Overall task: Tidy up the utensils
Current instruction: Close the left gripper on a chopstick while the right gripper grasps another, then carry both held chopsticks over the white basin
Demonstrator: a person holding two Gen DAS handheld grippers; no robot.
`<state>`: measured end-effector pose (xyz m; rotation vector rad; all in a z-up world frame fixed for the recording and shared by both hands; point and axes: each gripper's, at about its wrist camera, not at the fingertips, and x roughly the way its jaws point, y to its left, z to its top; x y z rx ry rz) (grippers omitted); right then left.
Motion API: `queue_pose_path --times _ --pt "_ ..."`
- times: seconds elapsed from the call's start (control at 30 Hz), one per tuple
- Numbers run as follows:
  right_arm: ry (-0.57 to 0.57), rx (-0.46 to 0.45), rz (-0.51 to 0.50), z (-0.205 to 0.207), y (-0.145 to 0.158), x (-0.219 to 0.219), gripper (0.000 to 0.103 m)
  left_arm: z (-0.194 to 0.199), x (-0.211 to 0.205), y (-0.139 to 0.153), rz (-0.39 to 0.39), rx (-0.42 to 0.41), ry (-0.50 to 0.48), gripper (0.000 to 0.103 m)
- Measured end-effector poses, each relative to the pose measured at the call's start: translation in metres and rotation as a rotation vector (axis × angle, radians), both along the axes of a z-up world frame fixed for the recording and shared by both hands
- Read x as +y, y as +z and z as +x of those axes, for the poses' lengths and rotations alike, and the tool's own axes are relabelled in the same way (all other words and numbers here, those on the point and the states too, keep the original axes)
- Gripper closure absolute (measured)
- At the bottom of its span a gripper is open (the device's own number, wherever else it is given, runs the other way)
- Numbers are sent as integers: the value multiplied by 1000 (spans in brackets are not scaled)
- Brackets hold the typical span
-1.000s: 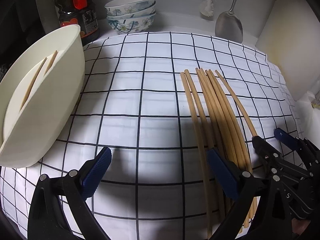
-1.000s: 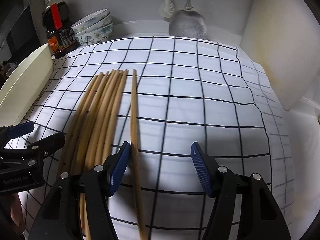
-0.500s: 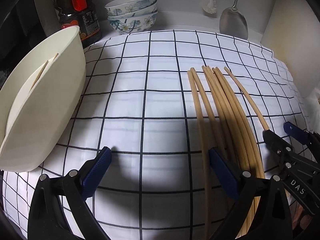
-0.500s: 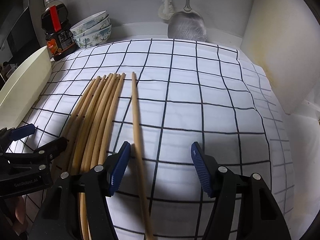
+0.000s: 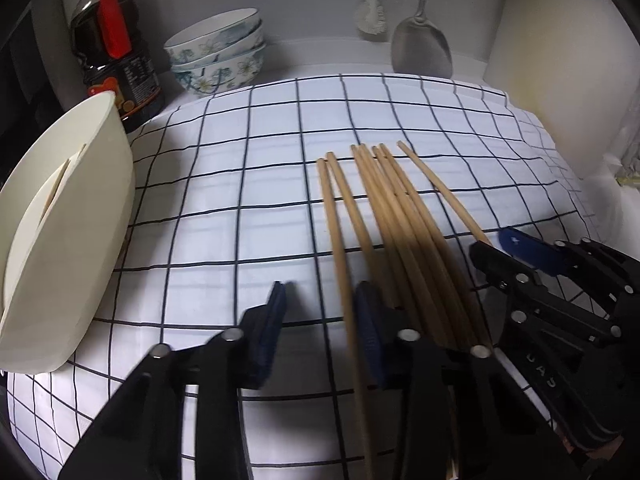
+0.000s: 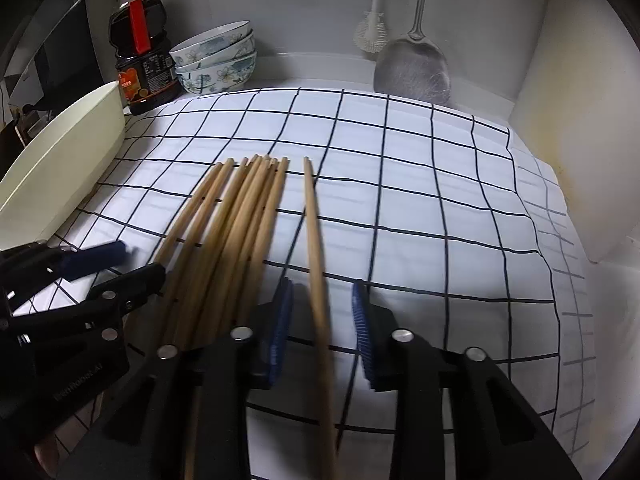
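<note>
Chopstick [image 6: 316, 240] lies between right gripper [image 6: 320, 328] fingers, apparently unclamped; left gripper [image 5: 320, 332] fingers apart.

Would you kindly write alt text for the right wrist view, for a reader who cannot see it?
The right gripper, jaws partly open, straddles a single wooden chopstick lying on a white checked cloth. A bundle of chopsticks lies just left of it, with the left gripper and a cream holder beyond.

Chopsticks [image 5: 400, 232]: near ends hidden under both grippers' fingers [image 5: 370, 336], run off bottom edge. Single chopstick [image 6: 318, 264] motion-blurred between right fingers [image 6: 280, 328]; contact unclear. Holder [image 5: 60, 240] cut by left edge; contents barely visible.
</note>
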<state>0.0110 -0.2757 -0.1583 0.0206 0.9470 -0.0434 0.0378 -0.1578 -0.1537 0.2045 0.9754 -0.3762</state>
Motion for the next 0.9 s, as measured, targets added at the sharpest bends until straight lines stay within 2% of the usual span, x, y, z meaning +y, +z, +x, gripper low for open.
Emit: queue_pose_path --times 0.03,0.1,0.17,0.27,0.5,0.7,0.9 --pt "0 1 0 0 0 1 81 -1 -1 0 0 1 -8 82" --pt "-3 0 -10 0 0 4 93 -1 -3 1 3 7 -21 94" --pt "-3 2 -21 1 0 5 96 1 -3 1 4 19 -27 95" --pt "-6 14 -4 3 1 3 97 5 -1 1 -6 51 -26 96" --pt "-60 47 133 -7 9 -5 97 5 10 8 -22 113 -23 96" --pt "-98 33 200 -23 31 4 97 -3 30 36 -45 121 -40 96" --pt "-112 3 243 -34 63 25 97 -5 62 73 -73 86 -54 96"
